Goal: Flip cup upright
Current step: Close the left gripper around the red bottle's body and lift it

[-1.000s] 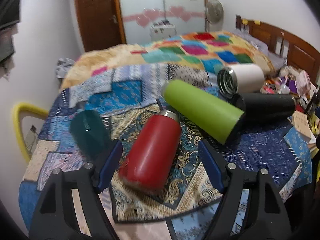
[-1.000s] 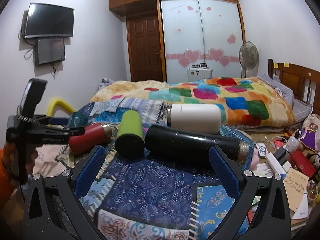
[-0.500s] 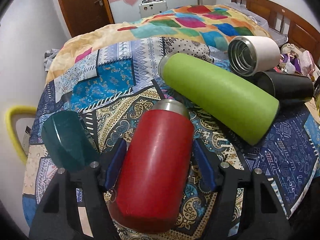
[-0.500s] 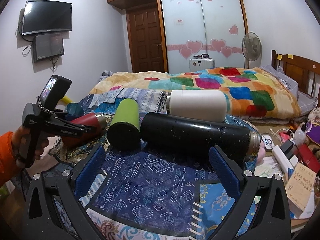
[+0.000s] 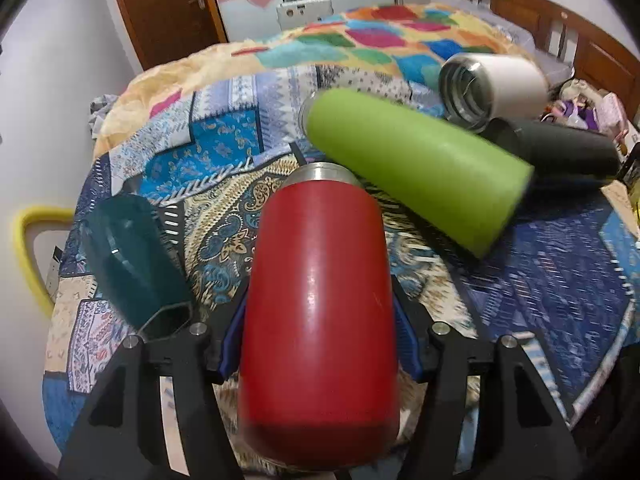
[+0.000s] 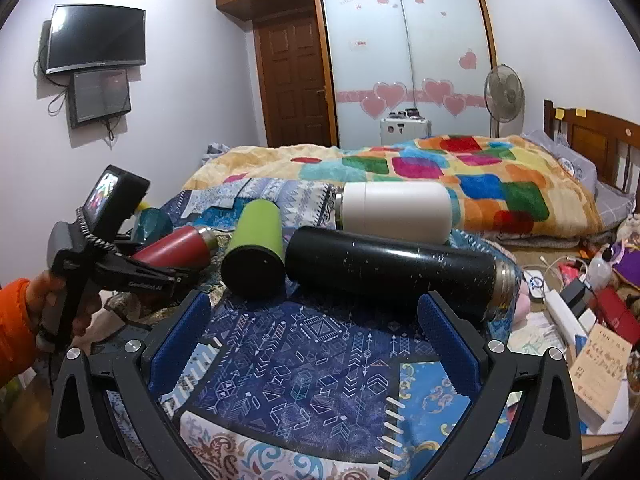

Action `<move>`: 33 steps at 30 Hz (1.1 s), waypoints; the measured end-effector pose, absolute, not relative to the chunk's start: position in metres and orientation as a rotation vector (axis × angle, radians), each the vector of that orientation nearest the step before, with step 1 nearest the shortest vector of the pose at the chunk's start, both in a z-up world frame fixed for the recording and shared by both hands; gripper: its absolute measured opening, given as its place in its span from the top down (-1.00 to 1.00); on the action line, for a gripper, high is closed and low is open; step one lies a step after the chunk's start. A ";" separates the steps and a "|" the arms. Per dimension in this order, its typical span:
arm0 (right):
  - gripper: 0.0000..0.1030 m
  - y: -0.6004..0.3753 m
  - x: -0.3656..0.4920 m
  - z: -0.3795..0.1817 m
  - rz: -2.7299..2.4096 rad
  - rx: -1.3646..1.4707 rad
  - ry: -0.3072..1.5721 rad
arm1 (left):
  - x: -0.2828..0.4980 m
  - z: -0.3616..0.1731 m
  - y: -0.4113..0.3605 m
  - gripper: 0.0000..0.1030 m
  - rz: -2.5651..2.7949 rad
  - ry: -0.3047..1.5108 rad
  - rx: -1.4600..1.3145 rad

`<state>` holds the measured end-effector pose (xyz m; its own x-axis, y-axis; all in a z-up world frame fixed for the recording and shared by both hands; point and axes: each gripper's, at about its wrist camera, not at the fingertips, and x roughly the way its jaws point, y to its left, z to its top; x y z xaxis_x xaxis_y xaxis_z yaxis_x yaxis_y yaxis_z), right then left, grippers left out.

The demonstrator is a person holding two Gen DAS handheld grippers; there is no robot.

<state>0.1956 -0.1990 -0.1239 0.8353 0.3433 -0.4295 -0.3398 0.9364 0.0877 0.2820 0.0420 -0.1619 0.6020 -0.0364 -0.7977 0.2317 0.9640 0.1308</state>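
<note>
A red cup lies on its side on the patterned cloth, steel rim pointing away from me. My left gripper is closed around its body, blue pads pressed on both sides. It also shows in the right wrist view with the left gripper on it. A green cup, a white cup, a black cup and a teal cup lie on their sides. My right gripper is open and empty, in front of the black cup.
The cloth-covered table ends at a rounded edge to the right. A bed with a colourful quilt stands behind. Clutter of books and cables lies at the right. A yellow frame is at the left.
My left gripper moved forward around the red cup and its jaws closed onto it. The right gripper stayed open and shifted only slightly.
</note>
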 end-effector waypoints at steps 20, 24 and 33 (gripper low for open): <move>-1.00 -0.198 0.155 -0.094 0.380 -0.009 0.358 | 0.192 -0.122 -0.032 -0.20 -0.367 0.813 0.252; -1.00 -0.198 0.157 -0.101 0.377 -0.005 0.382 | 0.199 -0.140 -0.045 -0.20 -0.400 0.848 0.254; -1.00 -0.197 0.171 -0.127 0.375 0.000 0.469 | 0.214 -0.169 -0.057 -0.20 -0.437 0.902 0.263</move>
<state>0.1713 -0.1974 -0.1268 0.8250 0.3532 -0.4411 -0.3534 0.9316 0.0850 0.2142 -0.0573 -0.1686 0.5409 -0.2549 -0.8015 0.4715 0.8811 0.0379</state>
